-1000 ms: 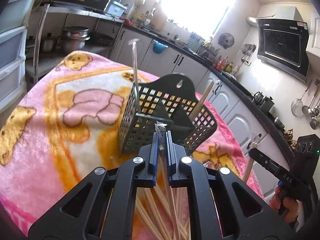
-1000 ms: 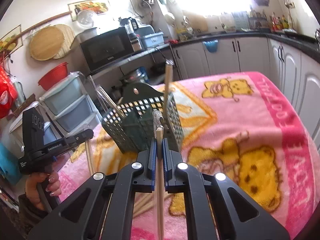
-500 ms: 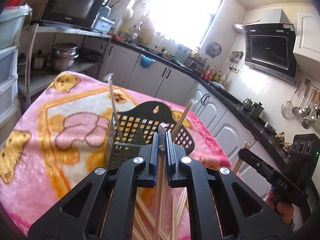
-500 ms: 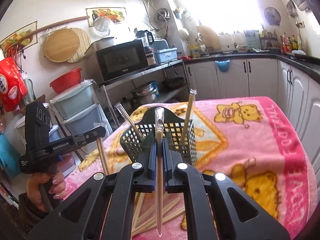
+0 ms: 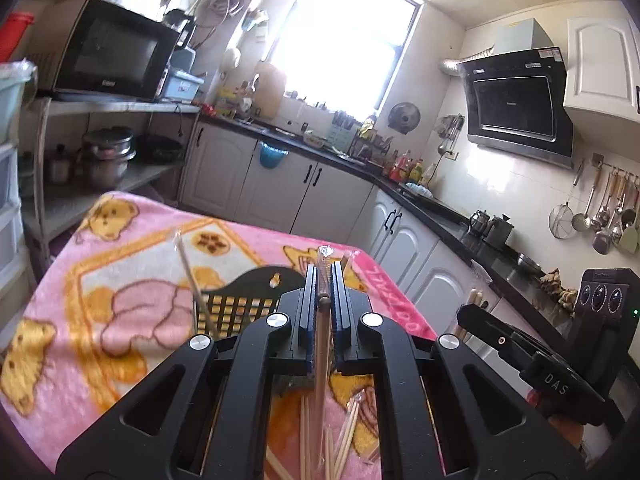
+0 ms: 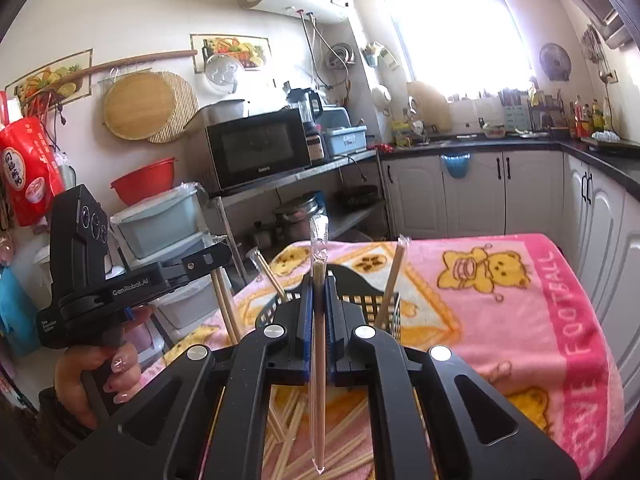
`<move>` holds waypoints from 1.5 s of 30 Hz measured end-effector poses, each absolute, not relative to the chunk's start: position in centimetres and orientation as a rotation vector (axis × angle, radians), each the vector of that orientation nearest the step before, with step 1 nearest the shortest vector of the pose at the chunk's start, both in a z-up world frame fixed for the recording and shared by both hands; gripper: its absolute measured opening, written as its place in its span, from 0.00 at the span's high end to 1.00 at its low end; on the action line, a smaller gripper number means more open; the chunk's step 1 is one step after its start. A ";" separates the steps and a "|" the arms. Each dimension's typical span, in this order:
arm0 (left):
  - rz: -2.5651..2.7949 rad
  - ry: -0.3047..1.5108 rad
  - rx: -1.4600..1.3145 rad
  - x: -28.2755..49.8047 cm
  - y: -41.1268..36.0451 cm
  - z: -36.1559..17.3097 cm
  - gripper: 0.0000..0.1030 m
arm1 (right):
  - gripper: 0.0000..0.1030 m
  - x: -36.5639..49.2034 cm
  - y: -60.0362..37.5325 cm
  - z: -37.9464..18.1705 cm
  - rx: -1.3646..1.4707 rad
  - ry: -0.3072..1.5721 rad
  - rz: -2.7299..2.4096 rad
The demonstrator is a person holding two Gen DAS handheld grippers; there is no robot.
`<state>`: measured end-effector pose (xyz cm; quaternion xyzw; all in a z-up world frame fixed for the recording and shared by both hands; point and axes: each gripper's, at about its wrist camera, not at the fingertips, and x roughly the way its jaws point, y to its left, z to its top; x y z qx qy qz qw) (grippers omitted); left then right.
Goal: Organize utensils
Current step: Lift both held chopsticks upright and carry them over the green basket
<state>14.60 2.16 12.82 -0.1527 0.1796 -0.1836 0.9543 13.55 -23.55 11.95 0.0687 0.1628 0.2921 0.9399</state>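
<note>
A pink blanket (image 6: 520, 300) covers the table, bearing a black basket (image 5: 240, 304) with two wrapped chopsticks leaning inside. Left gripper (image 5: 324, 280) pinches a wrapped chopstick (image 5: 320, 360); right gripper (image 6: 319, 288) pinches another (image 6: 319, 340), probably wrapped pairs. Loose chopsticks (image 6: 344, 420) lie beneath.
</note>
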 end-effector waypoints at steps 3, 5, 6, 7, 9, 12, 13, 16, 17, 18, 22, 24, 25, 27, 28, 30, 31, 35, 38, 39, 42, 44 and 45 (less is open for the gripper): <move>-0.374 0.349 -0.297 14.9 1.9 13.6 0.96 | 0.94 13.9 -23.5 12.7 0.137 0.308 0.596; -0.375 0.343 -0.291 15.3 1.8 14.0 0.96 | 0.94 14.1 -23.5 13.2 0.134 0.291 0.594; -0.375 0.340 -0.290 15.4 1.7 14.2 0.96 | 0.94 14.2 -23.4 13.6 0.131 0.281 0.595; -0.375 0.336 -0.287 15.5 1.7 14.4 0.96 | 0.94 14.3 -23.4 13.9 0.127 0.269 0.595; -0.375 0.327 -0.282 15.6 1.6 14.7 0.96 | 0.94 14.5 -23.3 14.4 0.123 0.250 0.588; -0.371 0.305 -0.277 16.0 1.5 15.4 0.96 | 0.94 14.9 -23.2 15.2 0.124 0.226 0.585; -0.371 0.299 -0.277 16.1 1.5 15.6 0.96 | 0.94 15.2 -23.1 15.5 0.121 0.216 0.583; -0.368 0.280 -0.276 16.5 1.4 16.3 0.96 | 0.94 15.7 -23.1 16.2 0.121 0.193 0.578; -0.362 0.269 -0.271 16.7 1.3 16.6 0.96 | 0.94 16.0 -23.1 16.5 0.122 0.185 0.574; -0.359 0.263 -0.268 16.9 1.3 16.8 0.96 | 0.94 16.3 -23.1 16.8 0.124 0.175 0.572; -0.347 0.230 -0.265 17.7 1.4 18.1 0.96 | 0.94 17.2 -23.0 17.9 0.128 0.143 0.563; -0.338 0.211 -0.261 18.0 1.5 18.9 0.96 | 0.94 17.6 -22.9 18.5 0.125 0.127 0.557; -0.334 0.203 -0.259 18.1 1.5 19.2 0.96 | 0.94 17.8 -22.9 18.8 0.124 0.117 0.555; -0.322 0.186 -0.251 18.5 1.5 19.8 0.96 | 0.94 18.1 -22.8 19.2 0.120 0.103 0.548; -0.316 0.179 -0.248 18.6 1.5 20.0 0.96 | 0.94 18.3 -22.8 19.3 0.119 0.100 0.545; -0.304 0.171 -0.244 19.1 1.6 20.2 0.96 | 0.94 18.8 -22.8 19.5 0.122 0.092 0.539; -0.298 0.166 -0.244 19.3 1.7 20.2 0.96 | 0.94 19.0 -22.8 19.6 0.121 0.090 0.537; -0.277 0.160 -0.241 20.5 1.7 19.8 0.96 | 0.94 20.1 -22.7 19.2 0.126 0.093 0.521; -0.264 0.170 -0.242 21.3 1.7 19.1 0.96 | 0.94 20.8 -22.5 18.6 0.130 0.100 0.514; -0.259 0.174 -0.243 21.6 1.7 18.8 0.96 | 0.94 20.9 -22.4 18.5 0.128 0.101 0.513; -0.245 0.190 -0.243 22.3 1.7 17.6 0.96 | 0.94 21.5 -22.2 17.6 0.127 0.111 0.504; -0.236 0.200 -0.245 22.6 1.7 16.9 0.96 | 0.94 21.8 -22.1 17.0 0.128 0.118 0.496; -0.235 0.203 -0.247 22.7 1.8 16.7 0.96 | 0.94 22.0 -22.0 16.7 0.129 0.122 0.494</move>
